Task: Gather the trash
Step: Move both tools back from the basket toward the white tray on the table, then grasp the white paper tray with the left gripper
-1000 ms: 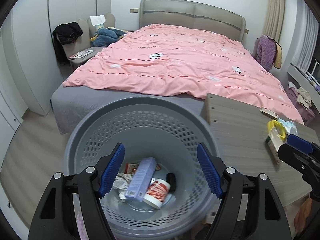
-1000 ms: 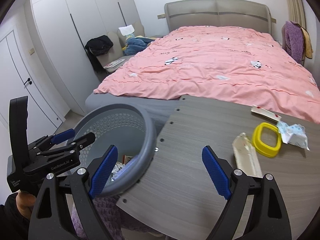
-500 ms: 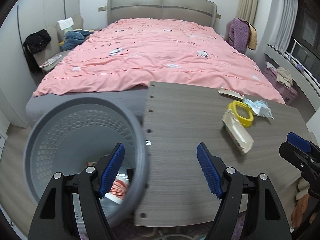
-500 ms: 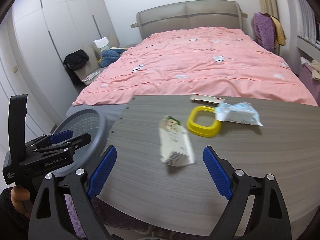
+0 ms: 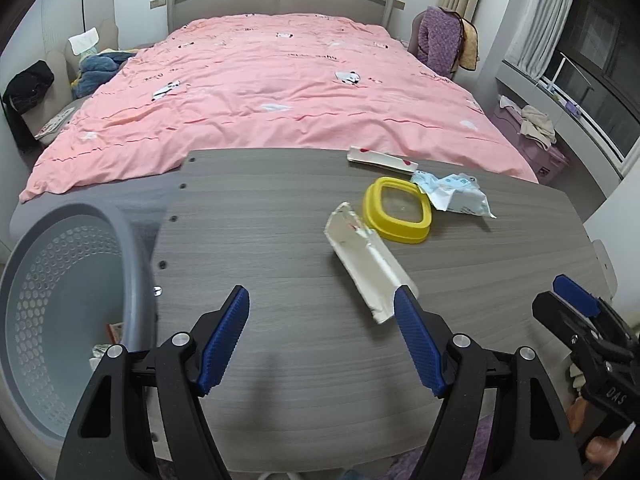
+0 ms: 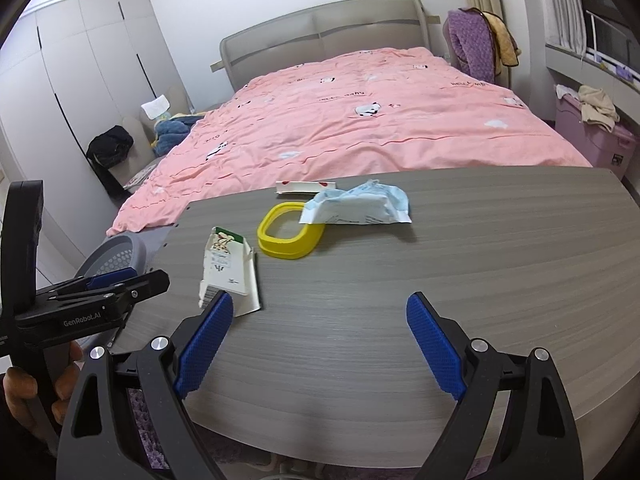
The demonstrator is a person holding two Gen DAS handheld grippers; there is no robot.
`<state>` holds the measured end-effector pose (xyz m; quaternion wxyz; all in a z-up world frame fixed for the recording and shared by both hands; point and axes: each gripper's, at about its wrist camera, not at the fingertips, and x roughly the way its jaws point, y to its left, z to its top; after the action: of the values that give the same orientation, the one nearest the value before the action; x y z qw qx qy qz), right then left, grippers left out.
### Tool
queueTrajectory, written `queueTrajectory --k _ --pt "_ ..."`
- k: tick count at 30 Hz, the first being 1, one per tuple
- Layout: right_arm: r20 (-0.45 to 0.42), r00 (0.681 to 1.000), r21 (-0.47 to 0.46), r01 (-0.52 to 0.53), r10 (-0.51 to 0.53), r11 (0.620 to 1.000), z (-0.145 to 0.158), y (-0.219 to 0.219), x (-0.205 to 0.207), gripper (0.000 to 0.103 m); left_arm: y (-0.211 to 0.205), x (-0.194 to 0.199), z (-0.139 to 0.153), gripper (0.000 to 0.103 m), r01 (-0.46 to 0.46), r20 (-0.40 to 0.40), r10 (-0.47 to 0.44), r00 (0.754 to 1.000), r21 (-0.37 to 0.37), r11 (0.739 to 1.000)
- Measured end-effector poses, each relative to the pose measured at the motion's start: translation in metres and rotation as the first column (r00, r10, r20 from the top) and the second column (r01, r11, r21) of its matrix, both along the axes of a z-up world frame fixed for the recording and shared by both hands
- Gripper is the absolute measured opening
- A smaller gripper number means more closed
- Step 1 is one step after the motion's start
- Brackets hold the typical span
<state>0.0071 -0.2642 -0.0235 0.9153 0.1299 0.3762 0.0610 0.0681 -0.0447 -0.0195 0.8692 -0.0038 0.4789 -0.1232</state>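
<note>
A flattened white carton (image 5: 368, 256) lies on the grey wood table (image 5: 280, 208), next to a yellow ring lid (image 5: 400, 234), a blue-white wipes packet (image 5: 460, 200) and a small white-red box (image 5: 380, 159). My left gripper (image 5: 320, 296) hovers open over the table, empty, with the carton's near end by its right fingertip. My right gripper (image 6: 320, 300) is also open and empty; the carton (image 6: 228, 264) ends at its left fingertip. The yellow lid (image 6: 288, 250) and packet (image 6: 360, 208) lie beyond. The grey perforated basket (image 5: 132, 240) stands off the table's left edge.
A bed with a pink duvet (image 5: 280, 80) runs behind the table. A chair piled with clothes (image 6: 168, 128) and white wardrobes stand at the left. A purple storage box (image 6: 608, 144) sits by the window on the right. A hand (image 6: 24, 392) holds the left gripper's handle.
Both grippers have swung right, from over the basket to over the table. The carton, lid and packet now lie straight ahead, and the basket has slid to the left edge.
</note>
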Motion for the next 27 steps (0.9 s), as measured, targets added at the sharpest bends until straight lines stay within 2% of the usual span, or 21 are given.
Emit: queueTrajectory --k 5,9,16,27 --pt "0.001 1.0 0.037 0.006 -0.006 0.999 -0.007 -0.016 -0.001 0.087 -0.016 0.015 -0.006 0.072 -0.027 -0.038 0.027 0.999 -0.018 0.999" --pt "0.007 1.0 0.059 0.014 -0.014 0.998 -0.01 -0.027 0.0 0.087 -0.028 0.021 -0.008 0.072 -0.042 -0.031 0.041 0.999 -0.013 0.999" --pt "0.022 1.0 0.082 0.009 -0.011 0.997 -0.014 -0.033 -0.003 0.087 -0.037 0.032 -0.027 0.072 -0.076 -0.064 0.076 0.995 -0.001 0.997" --pt "0.02 1.0 0.102 0.004 -0.006 0.995 -0.021 -0.041 -0.007 0.087 -0.05 0.043 -0.042 0.071 -0.08 -0.073 0.079 0.994 -0.012 0.997"
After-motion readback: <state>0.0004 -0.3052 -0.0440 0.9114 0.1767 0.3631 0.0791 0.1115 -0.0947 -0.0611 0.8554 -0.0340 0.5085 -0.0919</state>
